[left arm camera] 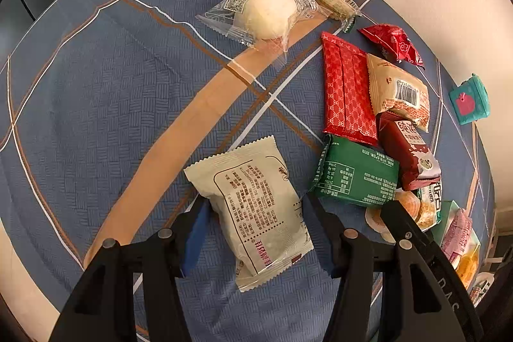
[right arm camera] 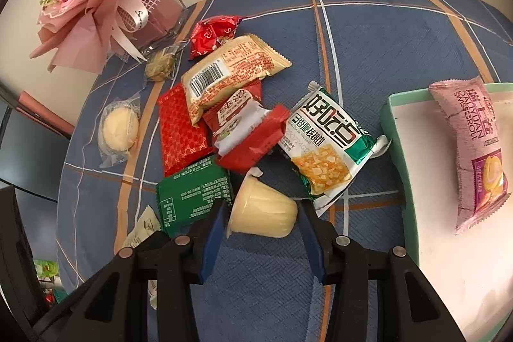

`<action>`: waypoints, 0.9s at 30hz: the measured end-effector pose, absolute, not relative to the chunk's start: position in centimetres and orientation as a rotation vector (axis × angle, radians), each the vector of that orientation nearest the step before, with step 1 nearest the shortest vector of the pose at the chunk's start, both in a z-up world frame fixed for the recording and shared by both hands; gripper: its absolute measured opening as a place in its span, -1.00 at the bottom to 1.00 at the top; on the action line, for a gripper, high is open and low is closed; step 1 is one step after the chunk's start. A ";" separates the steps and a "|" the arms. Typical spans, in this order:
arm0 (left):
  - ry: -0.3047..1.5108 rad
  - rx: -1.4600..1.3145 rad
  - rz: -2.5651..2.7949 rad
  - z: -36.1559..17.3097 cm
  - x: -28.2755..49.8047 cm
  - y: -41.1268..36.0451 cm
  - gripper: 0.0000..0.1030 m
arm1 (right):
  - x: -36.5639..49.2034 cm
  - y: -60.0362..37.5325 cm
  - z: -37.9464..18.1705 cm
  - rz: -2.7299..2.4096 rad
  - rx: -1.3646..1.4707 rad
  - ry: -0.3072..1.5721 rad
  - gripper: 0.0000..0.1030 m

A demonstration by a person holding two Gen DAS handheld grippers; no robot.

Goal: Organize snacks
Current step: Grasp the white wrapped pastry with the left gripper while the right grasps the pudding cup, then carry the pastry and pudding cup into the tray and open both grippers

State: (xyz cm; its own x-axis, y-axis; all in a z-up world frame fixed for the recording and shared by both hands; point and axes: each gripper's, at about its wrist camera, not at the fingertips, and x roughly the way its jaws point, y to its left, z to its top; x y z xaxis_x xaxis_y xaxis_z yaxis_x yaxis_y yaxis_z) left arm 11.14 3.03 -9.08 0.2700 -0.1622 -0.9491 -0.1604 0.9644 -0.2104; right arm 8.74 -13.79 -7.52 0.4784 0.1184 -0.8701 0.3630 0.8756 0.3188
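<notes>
Pale yellow and glossy, the pudding cup (right arm camera: 261, 209) lies on its side directly between the blue pads of our right tongs (right arm camera: 261, 213), its sealed rim toward the left pad and its base toward the right, so its long axis runs across the opening from pad to pad. We judge the right tongs to be bracketing it; whether the pads already press on it we cannot tell, as both meet the cup's outline without visible squeeze. It sits toward the near edge of the counter (right arm camera: 368, 31), beside the green packet (right arm camera: 195, 194) and just below the walnut-crisp bag (right arm camera: 327, 146). The mint-rimmed tray (right arm camera: 392, 130) with the pink Swiss-roll wrapper (right arm camera: 474, 156) lies to the right, so we expect a short carry that way. Our left tongs (left arm camera: 253, 213) straddle the cream packet (left arm camera: 256, 207), whose length runs along the fingers; grip there we also cannot confirm.
</notes>
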 end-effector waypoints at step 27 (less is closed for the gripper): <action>1.283 -0.297 -0.031 -6.8 10.7 2.9 0.08 | 5.2 -14.3 -6.4 -0.146 0.466 1.120 -0.23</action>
